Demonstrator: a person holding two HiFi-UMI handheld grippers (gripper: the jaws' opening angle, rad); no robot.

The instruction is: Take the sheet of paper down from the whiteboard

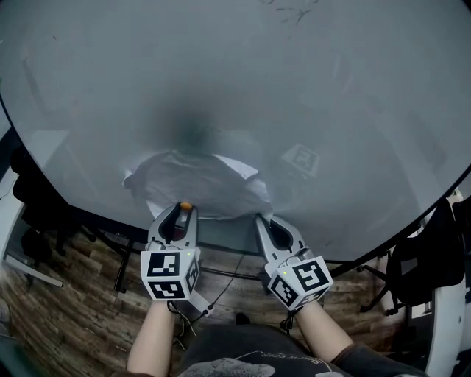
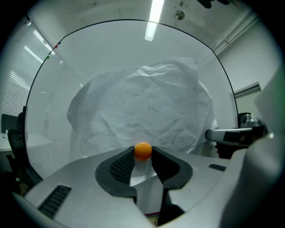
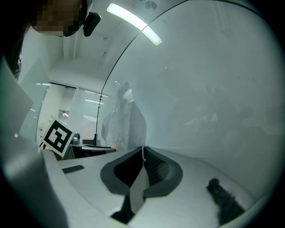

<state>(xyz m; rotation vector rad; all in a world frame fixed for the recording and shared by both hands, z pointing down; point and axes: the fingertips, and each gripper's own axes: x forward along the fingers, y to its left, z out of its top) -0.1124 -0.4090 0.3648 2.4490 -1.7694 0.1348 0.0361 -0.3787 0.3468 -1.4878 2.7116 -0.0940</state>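
A crumpled white sheet of paper hangs against the whiteboard, low and near its bottom edge. At the sheet's lower left edge, my left gripper has its pads closed on a small orange round magnet. The left gripper view shows that magnet pinched between the two dark pads, with the paper spread behind it. My right gripper is at the sheet's lower right corner. In the right gripper view its jaws are shut on the paper's thin edge, and the sheet bulges off the whiteboard.
The board's dark bottom rail runs just under both grippers. Below it lie a wooden floor, stand legs and a cable. Dark chairs stand at the far left and far right. Faint scribbles mark the board's top.
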